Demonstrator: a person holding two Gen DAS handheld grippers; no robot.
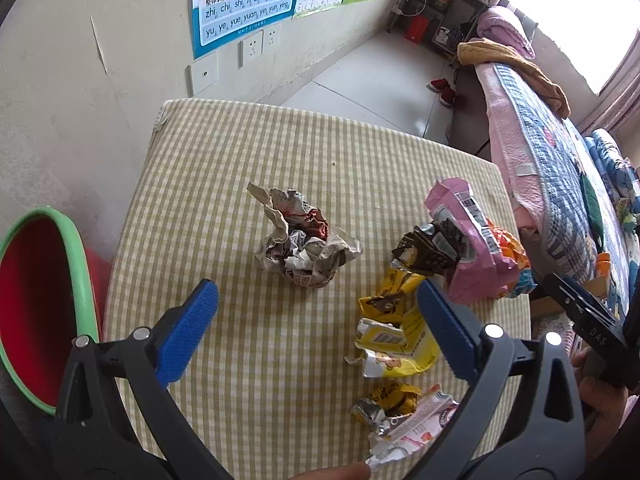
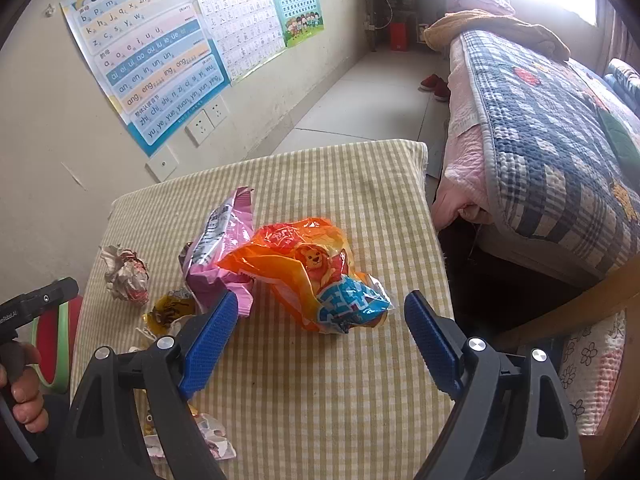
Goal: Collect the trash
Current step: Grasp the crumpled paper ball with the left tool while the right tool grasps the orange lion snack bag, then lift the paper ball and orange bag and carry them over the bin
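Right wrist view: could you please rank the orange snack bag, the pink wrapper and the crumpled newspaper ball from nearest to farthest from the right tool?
1. Orange snack bag: just ahead of the open right tool.
2. Pink wrapper: ahead, to the left.
3. Crumpled newspaper ball: far left of the table.

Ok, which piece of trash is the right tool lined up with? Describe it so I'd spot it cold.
Start at the checked yellow-and-white tablecloth beside the quilted bed. On the cloth's bed side lies a crumpled orange snack bag, just ahead of the open right tool. A cartoon lion and a blue end set it apart from the pink bag touching it and the newspaper ball farther off.
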